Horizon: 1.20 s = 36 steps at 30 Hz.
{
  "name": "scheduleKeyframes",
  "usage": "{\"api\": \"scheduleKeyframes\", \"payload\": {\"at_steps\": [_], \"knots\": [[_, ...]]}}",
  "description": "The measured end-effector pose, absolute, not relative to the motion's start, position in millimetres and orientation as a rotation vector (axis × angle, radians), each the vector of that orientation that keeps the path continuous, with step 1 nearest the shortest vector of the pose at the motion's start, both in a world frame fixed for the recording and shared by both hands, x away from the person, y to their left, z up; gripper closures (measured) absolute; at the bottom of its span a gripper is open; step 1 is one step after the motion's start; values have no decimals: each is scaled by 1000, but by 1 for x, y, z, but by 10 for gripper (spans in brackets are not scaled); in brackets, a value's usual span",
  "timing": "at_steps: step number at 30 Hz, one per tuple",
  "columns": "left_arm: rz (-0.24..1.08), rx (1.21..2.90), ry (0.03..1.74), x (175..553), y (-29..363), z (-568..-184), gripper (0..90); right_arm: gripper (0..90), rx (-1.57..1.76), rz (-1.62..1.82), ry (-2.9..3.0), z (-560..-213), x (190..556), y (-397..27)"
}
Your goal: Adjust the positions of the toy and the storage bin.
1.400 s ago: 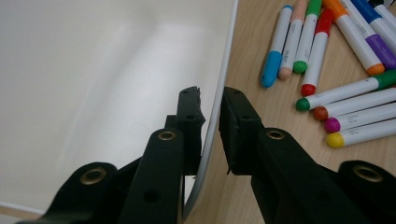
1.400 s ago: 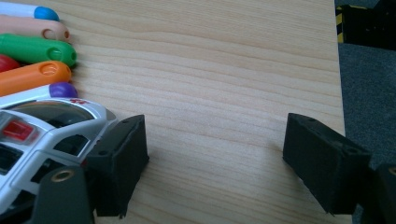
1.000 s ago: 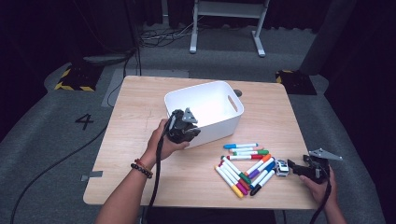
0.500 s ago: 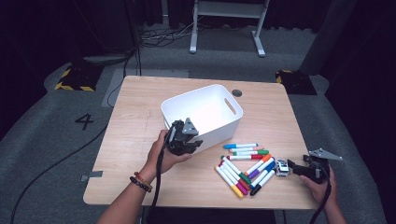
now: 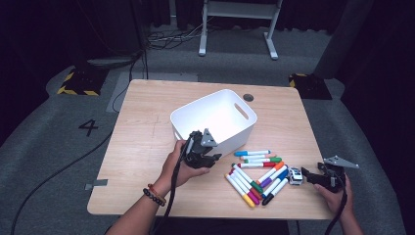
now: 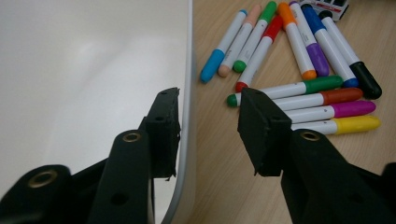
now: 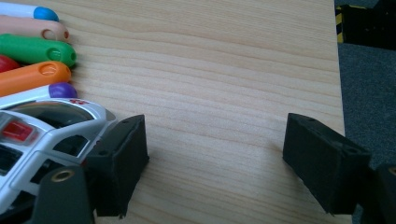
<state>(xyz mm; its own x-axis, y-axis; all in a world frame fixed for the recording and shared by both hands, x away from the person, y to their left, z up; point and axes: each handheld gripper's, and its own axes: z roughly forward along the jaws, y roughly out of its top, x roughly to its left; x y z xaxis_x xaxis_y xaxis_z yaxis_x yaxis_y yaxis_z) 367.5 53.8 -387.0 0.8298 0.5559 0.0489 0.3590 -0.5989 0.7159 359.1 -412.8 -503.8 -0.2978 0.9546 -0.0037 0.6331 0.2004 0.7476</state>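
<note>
On the wooden table (image 5: 142, 147), the white bin (image 5: 215, 117) stands a little left of the middle, toward the far side, its long side running diagonally and a slot handle showing in its right end wall. The left gripper (image 5: 208, 154) sits at the bin's near wall, held by the person's left hand (image 5: 178, 169), which comes in from the near edge with a beaded bracelet (image 5: 154, 194) at the wrist. In the left gripper view its jaws straddle the bin's rim (image 6: 187, 116): one jaw is inside, close against the wall, and the other stands outside with a clear gap of bare wood between it and the wall. The jaws have just been opening, with the rim between them, and the pads no longer clamp it. To the right of the bin, on the near half of the table, a loose heap of markers (image 5: 257, 174) lies with caps in blue, green, red, orange, purple, black, pink and yellow; a few lie level and the rest are fanned at an angle. Just right of the markers is a small white toy car (image 5: 295, 175). Farther right, near the table's right near corner, the right gripper (image 5: 307, 175) rests in the person's right hand (image 5: 337, 193); its jaws are wide apart over bare wood, one of them just beside the toy car (image 7: 46, 130), and nothing is held between them.
</note>
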Motion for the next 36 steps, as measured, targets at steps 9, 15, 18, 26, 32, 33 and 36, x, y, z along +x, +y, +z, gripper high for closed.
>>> {"api": "scheduleKeyframes", "payload": {"at_steps": [9,15,18,26,32,33,36], "knots": [[409,2118,673,344,99,-376,337,242,1458,939,2022,-502,356,-413],[445,2069,654,323,134,-378,256,245,1424,920,2025,-499,354,-412],[441,2054,658,316,149,-386,217,256,1400,956,2010,-491,349,-412],[381,2159,763,324,176,-442,161,261,1276,1079,1998,-459,331,-400],[386,2192,848,336,184,-481,163,313,1137,1147,2074,-444,315,-368],[380,2192,861,337,185,-486,164,320,1107,1151,2095,-443,313,-362],[370,2217,883,339,185,-495,164,359,1017,1194,2168,-440,304,-332]]}}
